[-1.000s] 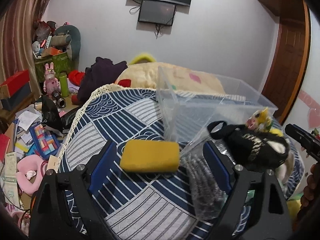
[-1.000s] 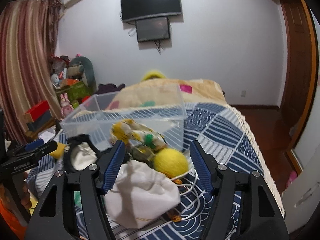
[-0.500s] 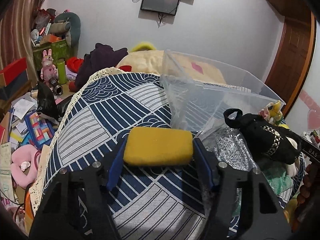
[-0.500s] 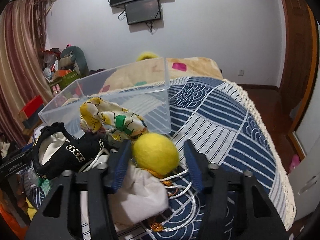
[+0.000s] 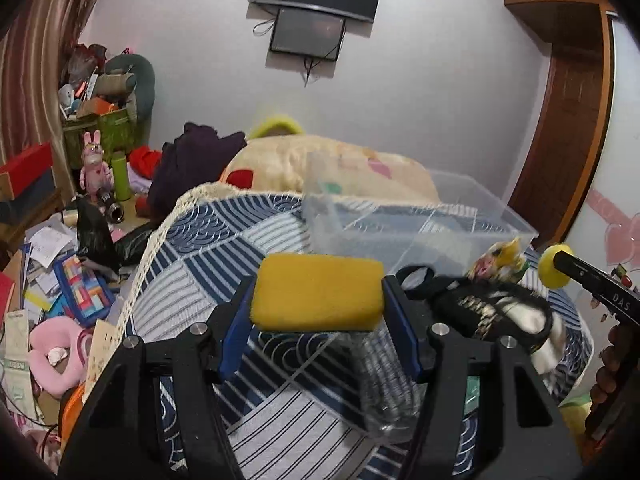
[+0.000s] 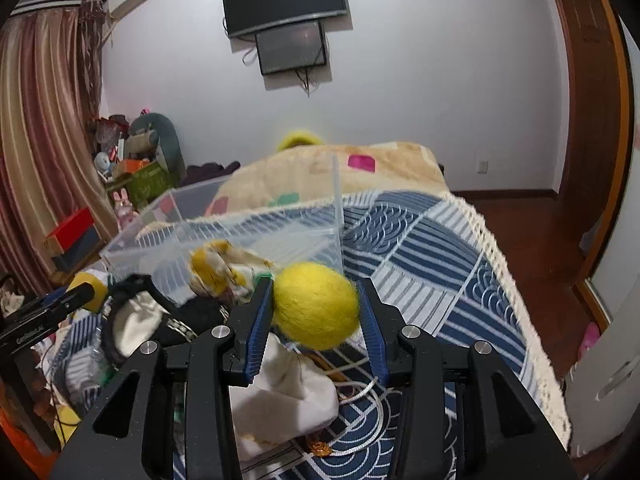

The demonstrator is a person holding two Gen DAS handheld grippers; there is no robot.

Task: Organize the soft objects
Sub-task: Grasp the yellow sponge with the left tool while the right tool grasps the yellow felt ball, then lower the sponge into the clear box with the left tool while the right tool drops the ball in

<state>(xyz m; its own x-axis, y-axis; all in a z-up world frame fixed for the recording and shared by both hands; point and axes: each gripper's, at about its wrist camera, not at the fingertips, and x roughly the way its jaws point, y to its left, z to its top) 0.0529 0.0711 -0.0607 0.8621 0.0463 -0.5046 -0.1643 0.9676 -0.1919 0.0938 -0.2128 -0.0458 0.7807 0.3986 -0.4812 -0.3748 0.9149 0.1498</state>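
Observation:
My left gripper [image 5: 318, 312] is shut on a yellow sponge [image 5: 316, 292] and holds it above the blue patterned bedspread [image 5: 192, 276]. My right gripper [image 6: 316, 316] is shut on a yellow felt ball [image 6: 316, 310], lifted above a white cloth pouch [image 6: 284, 396]. A clear plastic bin [image 5: 420, 224] stands just beyond both; it also shows in the right wrist view [image 6: 240, 232]. A black-and-white soft toy [image 5: 492, 312] and a yellow printed cloth [image 6: 224, 264] lie in front of the bin.
A white cord [image 6: 360, 396] lies under the right gripper. A beige pillow [image 5: 320, 168] lies behind the bin. The floor at left holds clutter, a pink cushion [image 5: 52, 356] and boxes. The bed's fringed edge [image 6: 516, 300] drops to a wooden floor.
Both grippers closed: the left on the sponge, the right on the ball. Both objects have been lifted off the bed.

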